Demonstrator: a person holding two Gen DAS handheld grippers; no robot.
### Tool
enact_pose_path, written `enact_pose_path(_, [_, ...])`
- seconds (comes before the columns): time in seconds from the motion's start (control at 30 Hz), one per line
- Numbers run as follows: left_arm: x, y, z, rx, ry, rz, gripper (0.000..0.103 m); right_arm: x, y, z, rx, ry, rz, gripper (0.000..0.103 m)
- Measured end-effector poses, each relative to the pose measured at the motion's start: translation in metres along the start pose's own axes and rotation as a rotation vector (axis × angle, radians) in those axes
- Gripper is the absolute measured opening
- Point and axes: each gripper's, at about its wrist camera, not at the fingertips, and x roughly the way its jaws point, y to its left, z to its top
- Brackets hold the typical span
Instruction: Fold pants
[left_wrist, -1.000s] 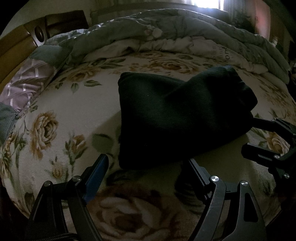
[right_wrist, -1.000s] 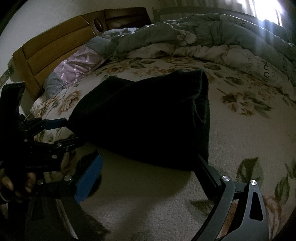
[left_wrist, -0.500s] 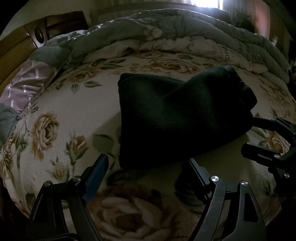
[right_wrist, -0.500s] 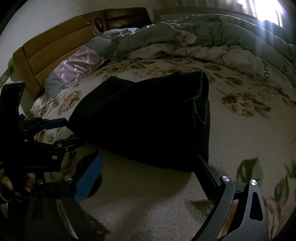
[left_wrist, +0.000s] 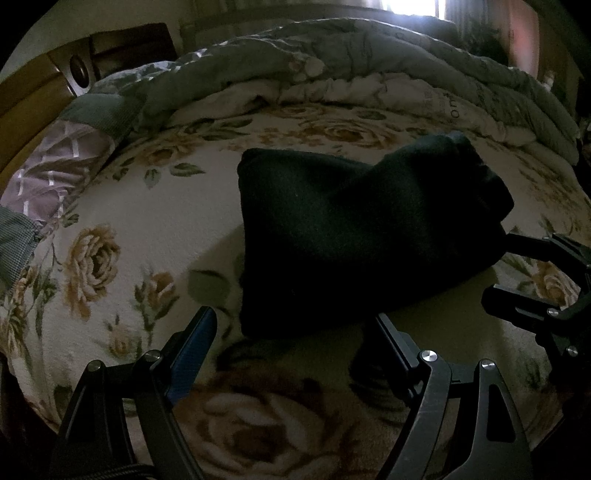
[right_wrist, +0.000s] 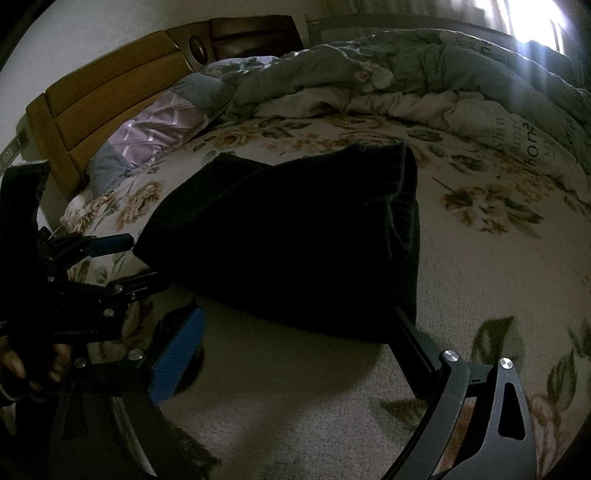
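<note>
The dark pants (left_wrist: 354, 236) lie folded into a thick bundle on the floral bedspread (left_wrist: 122, 229); they also show in the right wrist view (right_wrist: 288, 240). My left gripper (left_wrist: 295, 325) is open, just short of the bundle's near edge, holding nothing. My right gripper (right_wrist: 295, 325) is open too, its right finger tip at the bundle's near right corner. Each gripper shows in the other's view: the right one (left_wrist: 539, 280) at the bundle's right, the left one (right_wrist: 110, 262) at its left.
A rumpled grey-green duvet (left_wrist: 369, 66) is piled along the far side of the bed. A purple and grey pillow (right_wrist: 159, 129) leans against the wooden headboard (right_wrist: 110, 96) at the left. Bare bedspread (right_wrist: 498, 258) lies right of the pants.
Almost nothing. Both grippers stay open in front of the pants, with only a slight shift of the views.
</note>
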Motion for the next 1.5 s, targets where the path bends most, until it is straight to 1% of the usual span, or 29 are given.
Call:
enact_pose_path(0.17, [-0.004,0.002,0.003,-0.010,-0.008,0.001,0.083,-0.003,0.002,0.003,-0.005,-0.010,-0.001,0.097])
enact_pose_path(0.4, [-0.015,0.005,0.016,-0.022,-0.061,0.015,0.083,-0.011,-0.007,0.009,0.024,-0.038,-0.017,0.097])
enact_pose_path(0.5, [-0.014,0.006,0.024,-0.028,-0.067,0.028,0.083,-0.011,-0.011,0.013,0.031,-0.035,-0.025,0.097])
enact_pose_path(0.7, [-0.010,0.007,0.035,-0.050,-0.068,0.025,0.082,-0.012,-0.013,0.020,0.036,-0.046,-0.026,0.097])
enact_pose_path(1.03, [-0.003,0.004,0.038,-0.057,-0.037,0.015,0.083,-0.011,-0.015,0.023,0.042,-0.044,-0.022,0.097])
enact_pose_path(1.5, [-0.004,-0.002,0.045,-0.038,-0.056,0.026,0.083,-0.011,-0.015,0.025,0.055,-0.054,-0.013,0.097])
